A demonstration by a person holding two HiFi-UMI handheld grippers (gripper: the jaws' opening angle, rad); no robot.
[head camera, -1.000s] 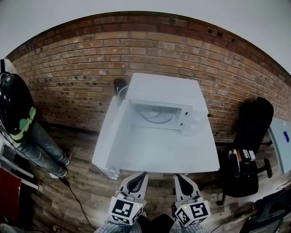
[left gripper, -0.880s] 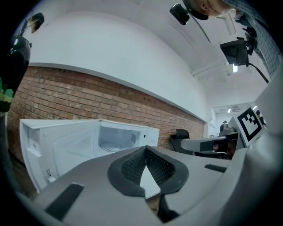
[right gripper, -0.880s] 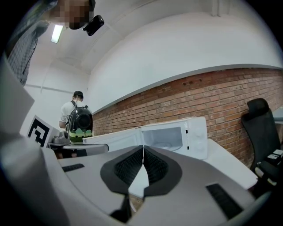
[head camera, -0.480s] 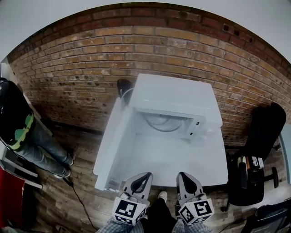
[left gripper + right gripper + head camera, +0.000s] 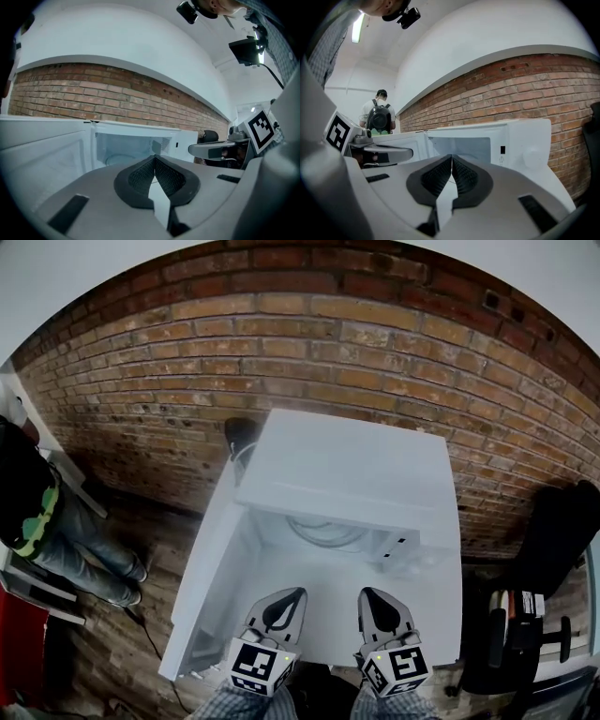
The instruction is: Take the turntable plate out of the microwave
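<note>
Microwave (image 5: 349,470) nearer, white table (image 5: 328,582), brick wall (image 5: 281,352) behind

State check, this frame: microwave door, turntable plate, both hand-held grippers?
microwave door: open, swung out to the left
turntable plate: inside, lying flat, not yet taken out
left hand-held gripper: shut, empty
right hand-held gripper: shut, empty

Your microwave (image 5: 347,465) looks smooth, matt and white, the plate (image 5: 328,532) inside glassy; behind it you have a rough brick wall (image 5: 281,343) over a wooden plank floor (image 5: 103,652).
</note>
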